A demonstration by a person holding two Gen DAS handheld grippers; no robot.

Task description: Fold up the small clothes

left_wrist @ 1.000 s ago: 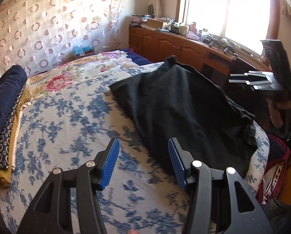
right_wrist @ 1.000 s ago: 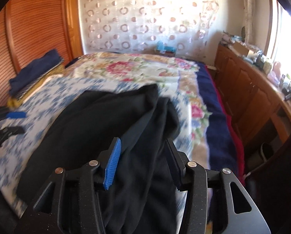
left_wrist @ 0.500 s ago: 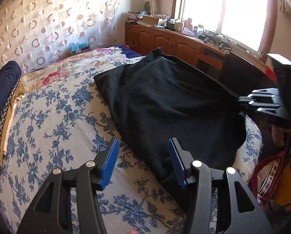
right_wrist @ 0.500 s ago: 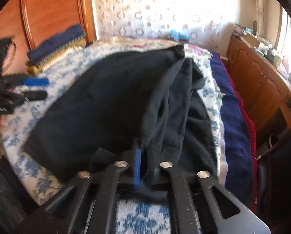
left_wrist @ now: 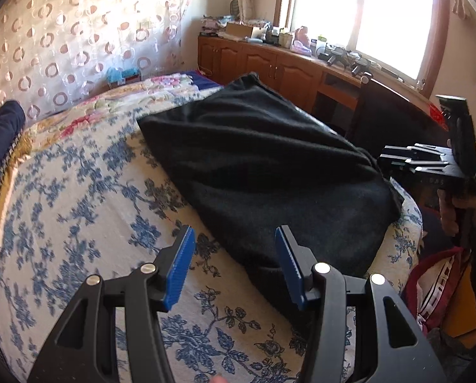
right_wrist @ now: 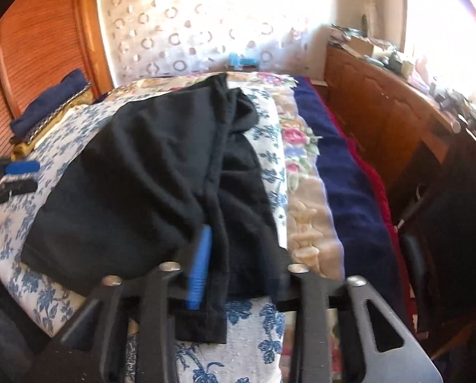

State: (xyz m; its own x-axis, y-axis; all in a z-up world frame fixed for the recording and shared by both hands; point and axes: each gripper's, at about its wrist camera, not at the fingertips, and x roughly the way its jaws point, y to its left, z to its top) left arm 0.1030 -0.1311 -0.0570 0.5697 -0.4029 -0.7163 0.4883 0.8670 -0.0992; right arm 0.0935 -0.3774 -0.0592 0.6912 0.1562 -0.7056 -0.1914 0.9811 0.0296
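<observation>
black garment (right_wrist: 148,172) lies spread on the bed (right_wrist: 263,328), its near hem running between the fingers of your right tool (right_wrist: 238,271). that tool's jaws have just been opening and stand partly apart around the hem fold, not pressing it. your left tool (left_wrist: 234,261) hovers half wide and empty over the garment's near-left corner. to fold cleanly, i'd seat both tools on matching corners before closing, catch all layers on the bunched right side, then lift evenly so the cloth doesn't skew across the floral cover.
</observation>
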